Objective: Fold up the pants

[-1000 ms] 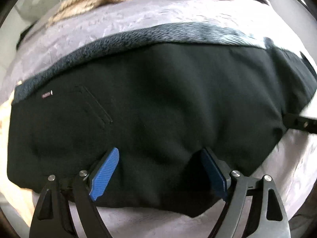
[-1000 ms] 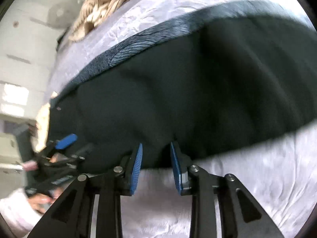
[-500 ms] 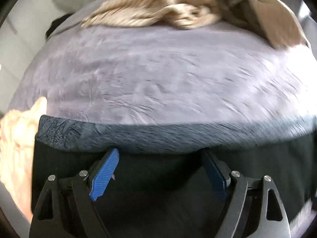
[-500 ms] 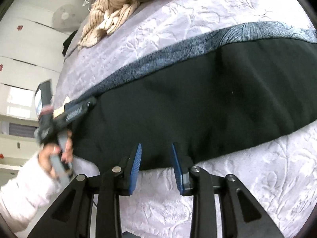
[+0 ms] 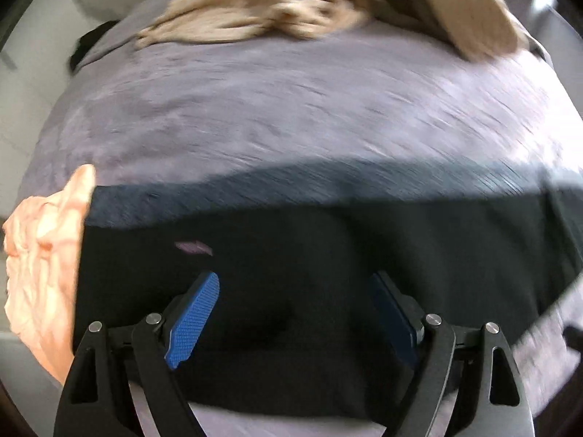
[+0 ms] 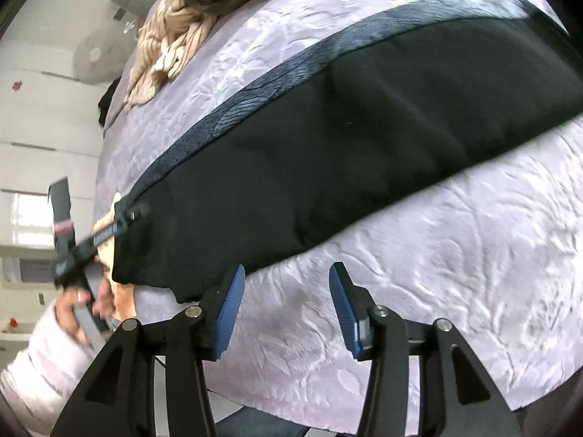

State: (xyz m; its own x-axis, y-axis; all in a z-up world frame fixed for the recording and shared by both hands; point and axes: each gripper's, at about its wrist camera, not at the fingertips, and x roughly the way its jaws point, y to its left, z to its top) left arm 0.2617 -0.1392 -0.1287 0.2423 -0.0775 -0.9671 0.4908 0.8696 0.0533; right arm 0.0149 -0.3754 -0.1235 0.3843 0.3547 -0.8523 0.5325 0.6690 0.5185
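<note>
Lying flat across lilac bedspread (image 6: 455, 255), black pants (image 6: 346, 153) already in long folded band, blue-grey strip (image 6: 255, 98) showing along far edge. Left gripper (image 5: 295, 320) spread wide, hovering over left end, nothing pinched, probably lining up next fold. Right gripper (image 6: 284, 313) also spread, empty, parked just off near hem over bare spread. Peach cloth (image 5: 40, 262) sits at left end, beige knit heap (image 6: 175, 32) far back, out of way.
</note>
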